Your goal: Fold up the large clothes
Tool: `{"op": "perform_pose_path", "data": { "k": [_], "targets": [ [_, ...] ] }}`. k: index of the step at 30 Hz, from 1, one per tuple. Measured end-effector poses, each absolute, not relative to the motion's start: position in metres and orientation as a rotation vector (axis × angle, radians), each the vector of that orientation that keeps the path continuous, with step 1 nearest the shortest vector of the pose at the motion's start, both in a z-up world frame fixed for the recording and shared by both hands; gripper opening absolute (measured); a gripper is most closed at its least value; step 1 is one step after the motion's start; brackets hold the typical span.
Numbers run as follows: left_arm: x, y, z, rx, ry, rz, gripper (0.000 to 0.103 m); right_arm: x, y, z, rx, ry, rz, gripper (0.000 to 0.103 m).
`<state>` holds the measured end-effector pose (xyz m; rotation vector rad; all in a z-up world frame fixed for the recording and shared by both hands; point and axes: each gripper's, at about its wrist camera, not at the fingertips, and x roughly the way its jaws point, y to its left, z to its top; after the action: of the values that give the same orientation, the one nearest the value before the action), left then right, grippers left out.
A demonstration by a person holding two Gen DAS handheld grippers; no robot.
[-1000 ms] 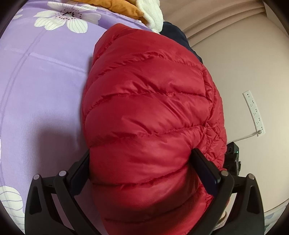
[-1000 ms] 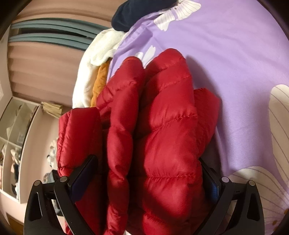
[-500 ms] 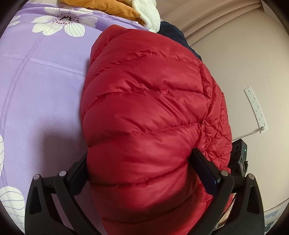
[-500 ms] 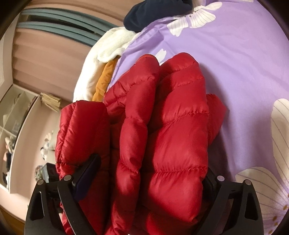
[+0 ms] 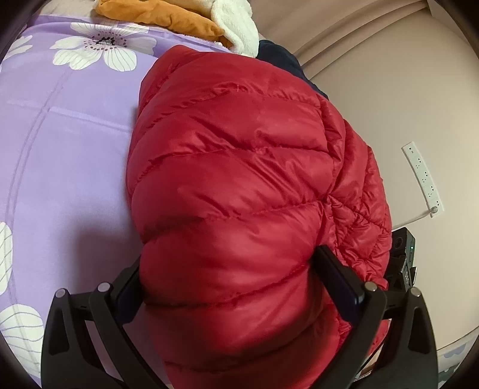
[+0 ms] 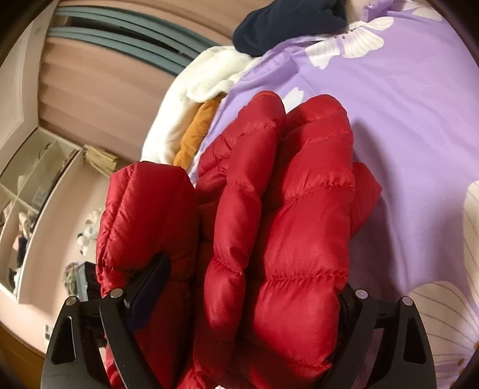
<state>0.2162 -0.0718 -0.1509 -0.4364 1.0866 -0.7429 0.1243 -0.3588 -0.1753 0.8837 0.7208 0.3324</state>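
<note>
Since a moment ago both views have tipped slightly, showing more bedspread. Left gripper (image 5: pixel 230 284) jaws stand wide, squeezing the red puffer jacket (image 5: pixel 239 185); right gripper (image 6: pixel 248 293) jaws likewise clamp its bunched folds (image 6: pixel 284 227). Jacket sits over the purple floral bedspread (image 5: pixel 69 155), orange garment (image 5: pixel 161 18) farther off.

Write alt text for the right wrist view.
The right gripper is clamped on thick folds of a puffy red quilted down jacket above a purple floral bedspread. White fleece, an orange garment and a navy garment lie at the bed's far edge.
</note>
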Motion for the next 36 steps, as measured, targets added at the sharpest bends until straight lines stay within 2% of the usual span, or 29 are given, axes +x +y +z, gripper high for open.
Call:
{"op": "perform_pose_path", "data": {
  "k": [36],
  "targets": [
    [0.2, -0.008, -0.117, -0.496, 0.991, -0.688, 0.101, 0.173, -0.296, -0.147, 0.843, 0.695, 0.529, 0.092]
  ]
}}
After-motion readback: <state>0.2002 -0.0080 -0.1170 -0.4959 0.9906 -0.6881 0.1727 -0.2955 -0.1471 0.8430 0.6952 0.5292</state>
